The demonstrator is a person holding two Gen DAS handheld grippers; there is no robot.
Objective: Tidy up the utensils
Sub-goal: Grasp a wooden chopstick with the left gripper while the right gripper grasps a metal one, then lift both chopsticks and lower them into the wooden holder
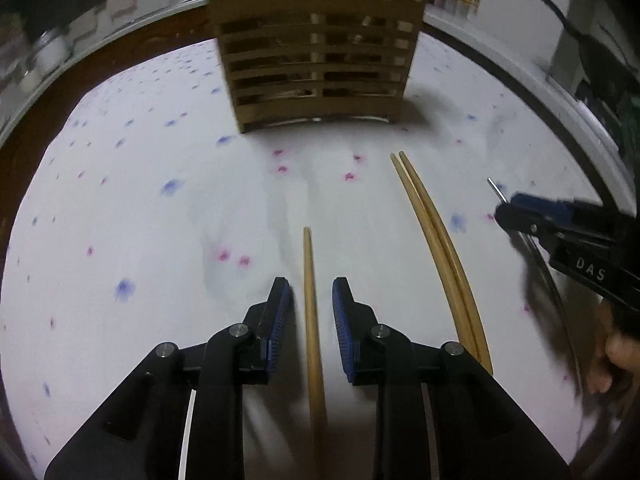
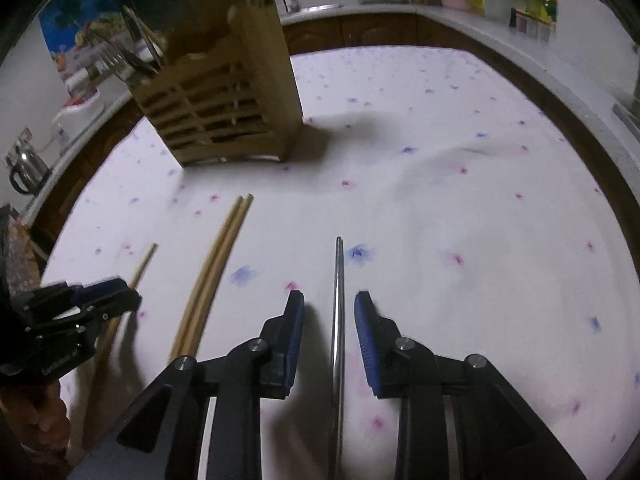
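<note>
A slatted wooden utensil holder (image 1: 316, 60) stands at the far side of the flowered cloth; it also shows in the right wrist view (image 2: 224, 100) with several utensils in it. My left gripper (image 1: 311, 292) is open, its jaws on either side of a single wooden chopstick (image 1: 310, 280) lying on the cloth. A pair of wooden chopsticks (image 1: 436, 240) lies to its right and shows in the right wrist view (image 2: 212, 272). My right gripper (image 2: 329, 306) is open around a thin metal chopstick (image 2: 338, 300) on the cloth.
The white flowered cloth (image 2: 440, 200) covers a table with a brown edge. A kitchen counter (image 2: 400, 8) with dishes runs behind. A kettle (image 2: 26, 168) sits at the far left. The left gripper shows in the right wrist view (image 2: 120, 300).
</note>
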